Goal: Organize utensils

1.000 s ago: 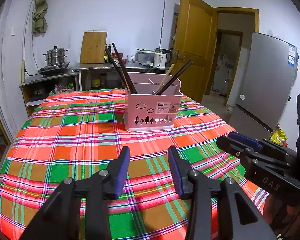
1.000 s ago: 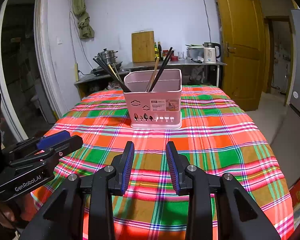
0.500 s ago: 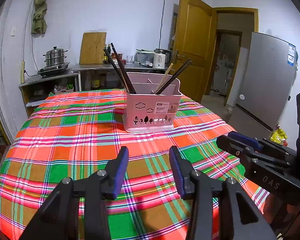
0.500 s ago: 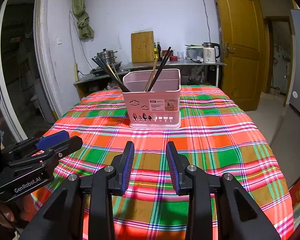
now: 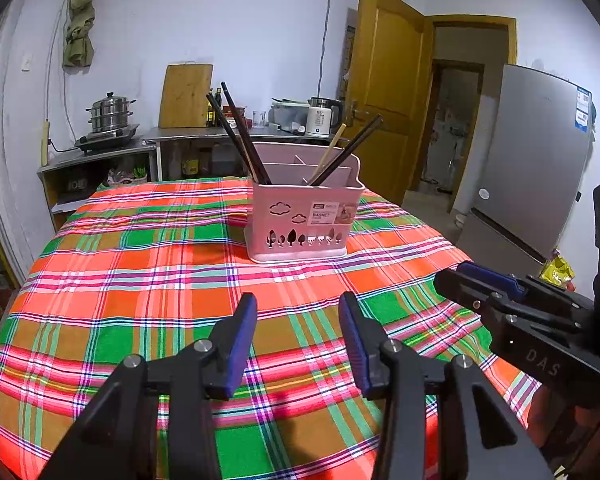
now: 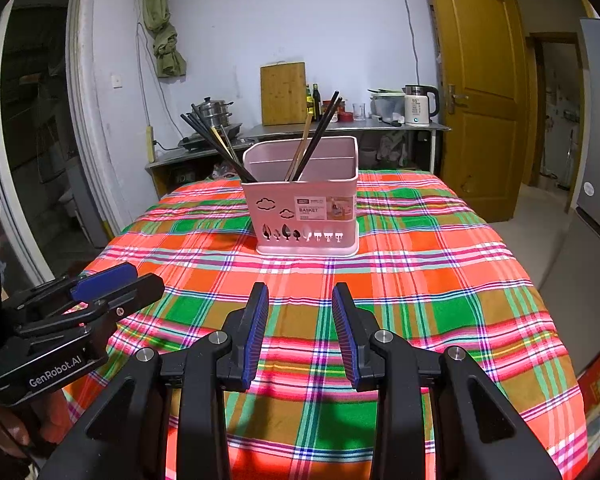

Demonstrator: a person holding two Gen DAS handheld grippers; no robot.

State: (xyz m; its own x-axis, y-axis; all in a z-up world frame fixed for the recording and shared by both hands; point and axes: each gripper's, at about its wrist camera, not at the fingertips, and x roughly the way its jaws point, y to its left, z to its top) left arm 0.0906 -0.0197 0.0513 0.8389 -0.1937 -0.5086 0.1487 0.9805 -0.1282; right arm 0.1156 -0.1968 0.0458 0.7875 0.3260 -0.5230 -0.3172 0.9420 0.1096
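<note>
A pink plastic utensil basket (image 5: 300, 220) stands upright on the plaid tablecloth (image 5: 140, 280), also in the right wrist view (image 6: 304, 216). Dark chopsticks (image 5: 240, 140) lean out of its left compartment, and a dark pair with one wooden stick (image 5: 332, 156) out of another. My left gripper (image 5: 298, 308) is open and empty, hovering over the cloth short of the basket. My right gripper (image 6: 300, 296) is open and empty, also short of the basket. Each gripper shows in the other's view: the right one (image 5: 500, 300) and the left one (image 6: 100, 292).
A counter (image 5: 220, 134) behind the table holds a steamer pot (image 5: 110, 114), a cutting board (image 5: 186, 96) and a kettle (image 5: 322, 116). A wooden door (image 5: 384, 92) and a grey fridge (image 5: 536, 152) stand to the right. The table edge drops off on the right.
Both views have shifted slightly; the basket sits a little lower and nearer the middle of each view. Both grippers stay open and empty.
</note>
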